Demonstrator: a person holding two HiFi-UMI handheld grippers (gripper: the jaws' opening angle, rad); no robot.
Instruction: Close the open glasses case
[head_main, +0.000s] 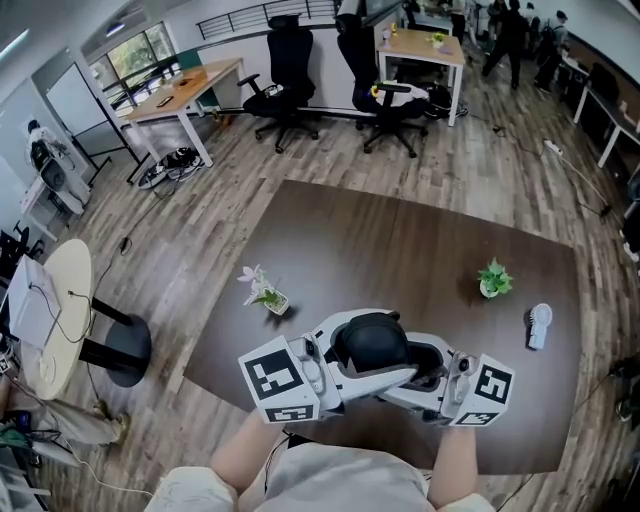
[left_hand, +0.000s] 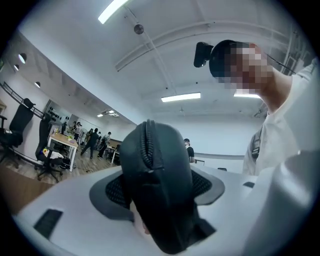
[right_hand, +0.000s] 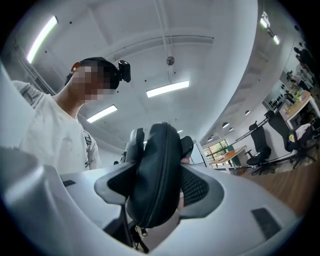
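The black case (head_main: 370, 343) hangs at lower centre of the head view, lifted clear of the dark tabletop (head_main: 380, 240) and gripped from both ends. The left claw (head_main: 338, 362) is clenched on one end, its ribbed pads (left_hand: 114, 192) pressing the case's sides. The right claw (head_main: 428, 368) grasps the other end the same way, pads (right_hand: 199, 187) against the shell. Its halves sit together, with the zip line running along the seam. On the tabletop, well apart, stand a green plant (head_main: 493, 280) at right and a pale flower (head_main: 263, 290) at left.
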